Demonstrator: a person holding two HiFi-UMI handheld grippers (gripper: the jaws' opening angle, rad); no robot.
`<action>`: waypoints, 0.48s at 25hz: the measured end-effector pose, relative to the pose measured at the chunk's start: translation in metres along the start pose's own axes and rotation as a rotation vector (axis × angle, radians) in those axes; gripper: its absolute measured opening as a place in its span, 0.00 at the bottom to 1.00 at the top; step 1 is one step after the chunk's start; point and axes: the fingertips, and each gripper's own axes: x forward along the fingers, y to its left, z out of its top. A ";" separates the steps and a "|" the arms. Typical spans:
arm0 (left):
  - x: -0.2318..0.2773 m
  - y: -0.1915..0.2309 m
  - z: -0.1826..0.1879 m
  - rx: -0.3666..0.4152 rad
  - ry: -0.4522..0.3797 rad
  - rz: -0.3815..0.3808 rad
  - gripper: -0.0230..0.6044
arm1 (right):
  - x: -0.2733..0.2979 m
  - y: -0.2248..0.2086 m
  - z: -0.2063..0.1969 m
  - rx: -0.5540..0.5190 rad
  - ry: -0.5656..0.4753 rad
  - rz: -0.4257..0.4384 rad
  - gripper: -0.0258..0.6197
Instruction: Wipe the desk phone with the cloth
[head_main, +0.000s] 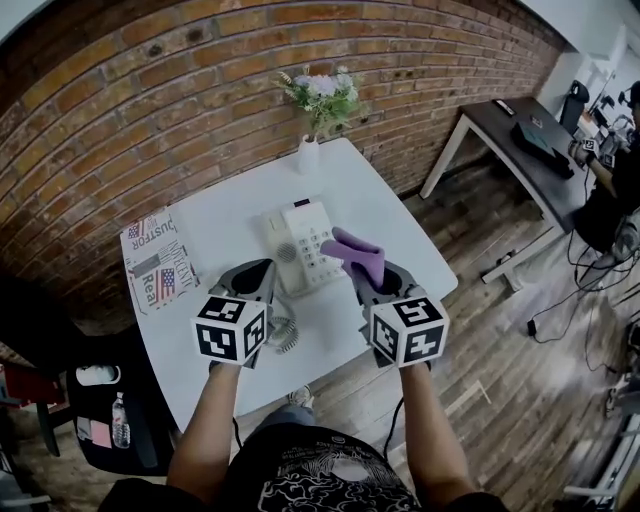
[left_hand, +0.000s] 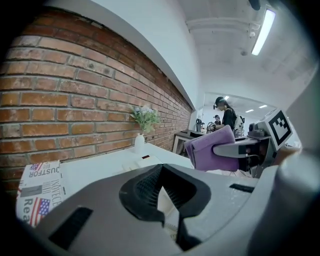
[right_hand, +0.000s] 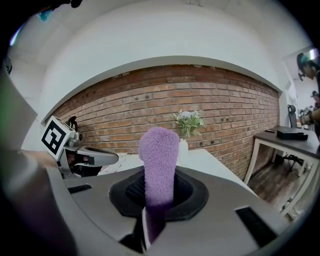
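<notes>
Purple cloth (head_main: 358, 252) is pinched in the right gripper (head_main: 370, 282), whose fingers clamp tight on its lower end. It hangs over the right edge of the phone (head_main: 303, 245), which sits at the middle of the desk (head_main: 215, 225). The left gripper (head_main: 252, 280) hovers by the phone's near left corner, fingers drawn together on nothing. We judge the wiping is about to start. We should lay the cloth's free fold flat on the keypad, press lightly, and steady the phone with the left so it cannot slide. Only the head view shows the keypad and the coiled cord (head_main: 283, 335). The right gripper view shows the grip on the cloth but no phone.
</notes>
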 end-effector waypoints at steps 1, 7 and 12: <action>0.004 0.005 0.000 -0.005 0.003 0.002 0.04 | 0.007 -0.002 0.001 -0.002 0.006 0.003 0.11; 0.028 0.026 -0.001 -0.036 0.017 0.009 0.04 | 0.043 -0.012 0.010 -0.036 0.031 0.023 0.11; 0.038 0.029 -0.005 -0.054 0.037 0.022 0.04 | 0.065 -0.023 0.017 -0.081 0.051 0.050 0.11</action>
